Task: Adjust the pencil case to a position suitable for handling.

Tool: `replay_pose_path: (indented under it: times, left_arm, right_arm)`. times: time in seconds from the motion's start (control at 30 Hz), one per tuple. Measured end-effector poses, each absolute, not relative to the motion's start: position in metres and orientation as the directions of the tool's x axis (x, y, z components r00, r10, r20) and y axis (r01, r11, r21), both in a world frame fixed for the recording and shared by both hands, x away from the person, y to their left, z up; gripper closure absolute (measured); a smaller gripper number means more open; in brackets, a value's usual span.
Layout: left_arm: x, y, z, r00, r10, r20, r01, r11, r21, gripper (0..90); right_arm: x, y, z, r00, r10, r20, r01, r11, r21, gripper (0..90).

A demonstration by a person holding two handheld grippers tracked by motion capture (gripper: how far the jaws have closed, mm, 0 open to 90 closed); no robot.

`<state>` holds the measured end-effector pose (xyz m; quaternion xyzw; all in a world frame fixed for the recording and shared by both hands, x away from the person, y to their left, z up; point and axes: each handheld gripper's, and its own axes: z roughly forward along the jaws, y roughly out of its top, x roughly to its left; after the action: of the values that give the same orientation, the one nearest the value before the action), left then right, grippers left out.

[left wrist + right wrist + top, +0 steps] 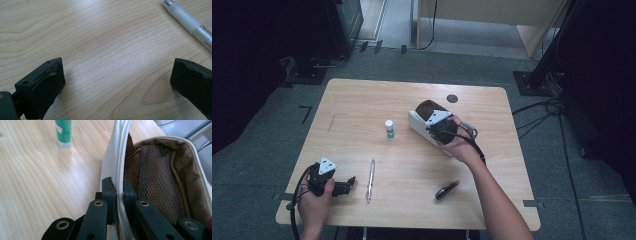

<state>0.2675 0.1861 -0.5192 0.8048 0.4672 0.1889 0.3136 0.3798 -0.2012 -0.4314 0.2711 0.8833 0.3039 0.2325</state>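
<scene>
1. I see a light wooden table with rounded corners (362, 100) on grey carpet floor (572, 165).
2. Black stand base (532, 82) far right, black cables (537, 112) beside it.
3. Surroundings dim.

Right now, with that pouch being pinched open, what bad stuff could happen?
1. The right hand-held gripper is shut on just the zipper edge of the white pouch, so a tug might make that thin rim slip out or tip the pouch over.
2. The small green bottle stands upright beside the pouch; dragging the pouch could knock it down.
3. The pen lies near the open left hand-held gripper and might roll if bumped.
</scene>
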Motion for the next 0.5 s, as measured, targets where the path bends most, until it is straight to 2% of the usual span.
replay_pose_path:
  times: [0.27,0.5]
  left_arm:
    - [0.267,0.186,-0.519,0.492,0.87,0.011,0.633,-0.367,0.682,0.0]
    - [0.267,0.186,-0.519,0.492,0.87,0.011,0.633,-0.367,0.682,0.0]
  right_arm:
    - [0.377,-0.187,-0.435,-0.719,0.654,-0.236,0.385,0.657,0.648,84.8]
    - [0.372,-0.176,-0.432,-0.697,0.694,-0.179,0.442,0.613,0.655,84.5]
